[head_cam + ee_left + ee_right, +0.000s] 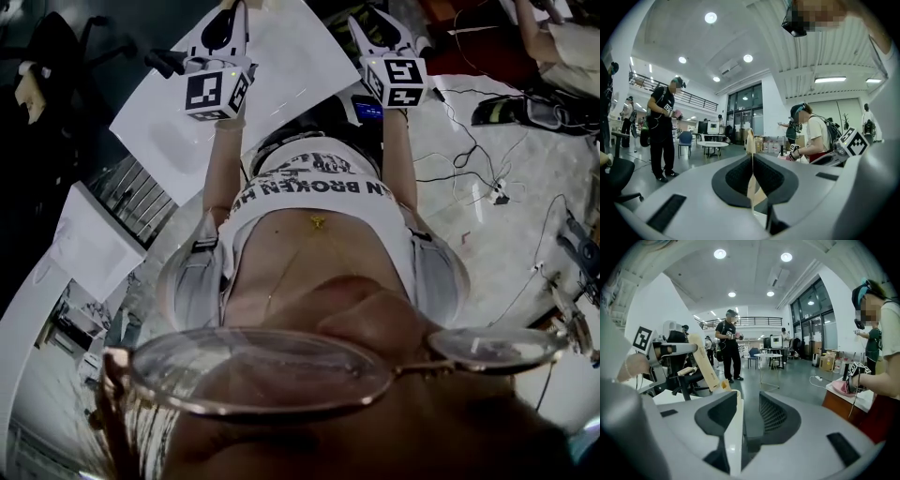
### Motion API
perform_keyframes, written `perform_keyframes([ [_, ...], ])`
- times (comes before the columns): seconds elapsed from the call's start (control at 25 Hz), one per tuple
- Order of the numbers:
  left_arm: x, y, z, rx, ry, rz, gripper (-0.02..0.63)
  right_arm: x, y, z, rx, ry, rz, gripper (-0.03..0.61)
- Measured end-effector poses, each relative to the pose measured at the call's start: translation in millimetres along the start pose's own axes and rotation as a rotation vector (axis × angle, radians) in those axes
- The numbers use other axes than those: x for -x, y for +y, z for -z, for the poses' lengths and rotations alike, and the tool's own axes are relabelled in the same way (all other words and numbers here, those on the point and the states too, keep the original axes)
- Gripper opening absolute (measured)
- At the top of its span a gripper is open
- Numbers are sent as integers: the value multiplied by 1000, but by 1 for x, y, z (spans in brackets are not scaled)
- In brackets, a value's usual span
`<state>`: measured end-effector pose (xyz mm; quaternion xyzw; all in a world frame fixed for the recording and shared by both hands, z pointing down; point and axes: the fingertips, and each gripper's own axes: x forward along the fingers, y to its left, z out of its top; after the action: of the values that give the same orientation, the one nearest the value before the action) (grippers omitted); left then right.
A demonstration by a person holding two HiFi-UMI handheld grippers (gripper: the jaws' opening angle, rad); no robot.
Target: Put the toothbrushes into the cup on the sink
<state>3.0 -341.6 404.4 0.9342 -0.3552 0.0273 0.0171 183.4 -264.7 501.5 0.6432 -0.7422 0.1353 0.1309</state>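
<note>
Neither the cup nor the sink shows in any view. In the head view both grippers are held out ahead of the person's body. My left gripper (227,26) (752,159) is shut on a thin beige toothbrush (751,143), seen edge-on and standing up between the pads. My right gripper (377,36) (747,401) holds a second toothbrush (706,363). Its tan handle slants up-left from the jaw tips, and a cream length of it lies along the left jaw's inner face. A narrow gap shows beside it toward the right pad.
This is an open hall with people standing around. A white table (281,66) lies below the grippers and a black office chair (52,56) stands to the left. Cables and a power strip (494,192) trail on the floor at right. A round table (769,355) stands ahead.
</note>
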Motion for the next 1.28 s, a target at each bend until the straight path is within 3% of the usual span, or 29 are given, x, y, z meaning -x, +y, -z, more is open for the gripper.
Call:
perform_keyframes([
  [0.24,-25,7,10,-21,11,27,18,10,-10,4,-19,11,42,160],
  [0.4,-46,13,23,-78,14,30,18,12,-14,8,-38,20,61,160],
  [0.72,-79,19,86,-140,106,29,18,13,-17,17,-58,42,67,160],
  [1.04,-79,13,138,-66,211,62,20,10,-13,19,-53,48,56,160],
  [1.28,-80,12,151,-18,240,85,20,7,-10,19,-52,42,46,160],
])
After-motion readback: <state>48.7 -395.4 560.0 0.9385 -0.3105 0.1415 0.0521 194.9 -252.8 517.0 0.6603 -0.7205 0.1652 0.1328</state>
